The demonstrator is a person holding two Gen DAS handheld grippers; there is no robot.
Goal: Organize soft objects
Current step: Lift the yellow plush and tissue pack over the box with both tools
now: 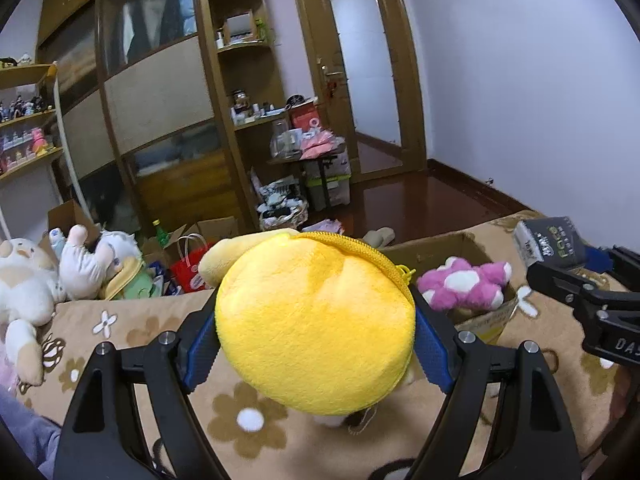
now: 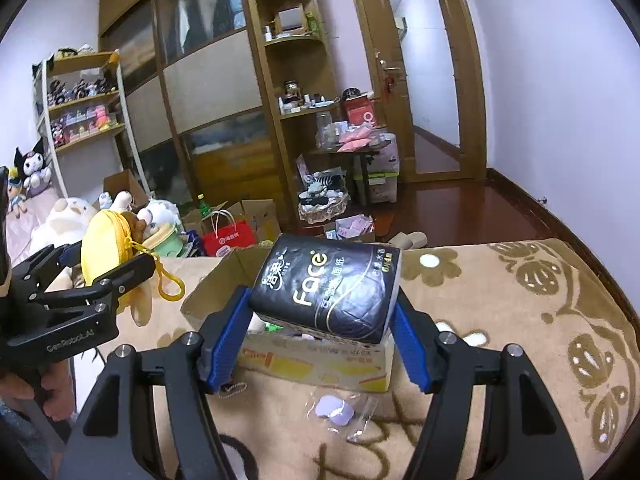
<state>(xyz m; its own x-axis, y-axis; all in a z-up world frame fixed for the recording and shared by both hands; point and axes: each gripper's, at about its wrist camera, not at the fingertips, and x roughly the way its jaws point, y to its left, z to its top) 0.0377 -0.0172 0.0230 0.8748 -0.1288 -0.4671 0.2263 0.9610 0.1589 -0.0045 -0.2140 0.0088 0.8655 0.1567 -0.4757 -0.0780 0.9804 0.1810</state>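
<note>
The bed [image 2: 500, 320], under a tan flowered blanket, fills the lower half of both views and carries everything in play. On it sits the box [image 2: 320, 356], open-topped, at about 12 o'clock from the right gripper and 2 o'clock from the left one; I judge it to be the bin for the soft things, since a pink plush [image 1: 466, 282] already lies inside.

The pouch [image 1: 316, 320], a round yellow plush one with a zip, is pinched by its sides between the blue pads of the left gripper [image 1: 316, 340], clear of the blanket; a side grip suits something that squashes. In the right view its yellow clip hangs free at 9 o'clock.

The tissue pack [image 2: 326, 290], black and soft-walled, is clamped across its width by the right gripper [image 2: 316, 336], which holds it just above the box's near edge. That looks like a carry toward dropping it in.

A small clear packet [image 2: 340, 410] lies on the blanket at 6 o'clock of the box, not yet picked up. More plush toys [image 1: 28, 280] wait at 9 o'clock.
</note>
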